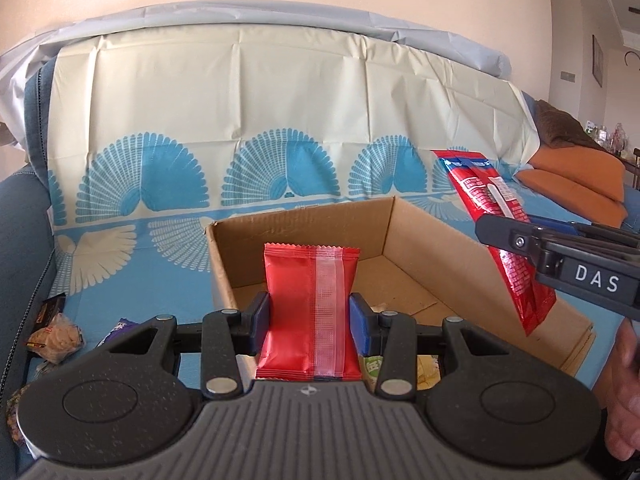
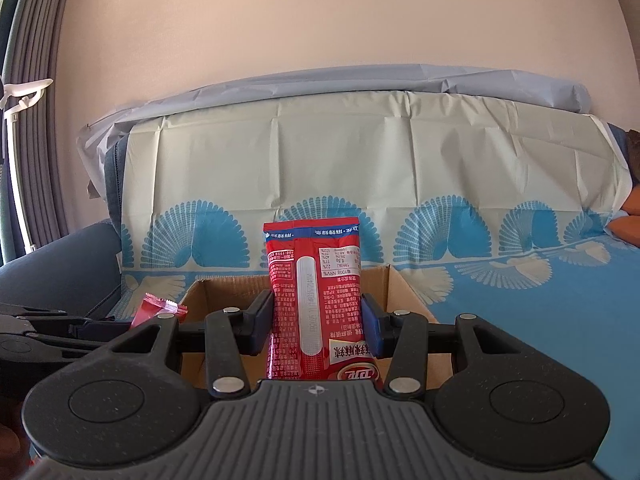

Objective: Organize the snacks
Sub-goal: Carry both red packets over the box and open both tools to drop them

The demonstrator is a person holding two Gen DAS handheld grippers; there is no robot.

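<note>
The left claw (image 1: 310,318) is clamped about halfway closed on a plain red snack packet (image 1: 308,312), its blue pads pressing both long sides; the packet stands upright, back seam facing the camera, crimped top edge at 12 o'clock. Straight beyond it sits an open cardboard box (image 1: 420,236) on a sofa draped with a blue-and-cream fan-patterned cover (image 1: 168,184) — the box floor looks mostly bare, with a few scraps on it.

At 3 o'clock in the left wrist view the right claw (image 1: 516,236) reaches in from the side, gripping a long red printed snack bag (image 1: 472,184) that hangs tilted over the box's right wall. In its own view the right claw (image 2: 318,322) is likewise closed partway on that bag (image 2: 316,276), held upright, label text upside down, logo near the bottom. The box (image 2: 224,292) lies just behind it at 12 o'clock.

At 9 o'clock in the right wrist view the left claw's dark linkage shows with the red packet's crimped end (image 2: 160,306) poking up beside the box's left corner.

Loose snacks lie on the cover at 8 o'clock in the left view — a clear bag of round biscuits (image 1: 56,334) and a purple wrapper (image 1: 120,326). Part of a hand (image 1: 624,400) shows at 4 o'clock
</note>
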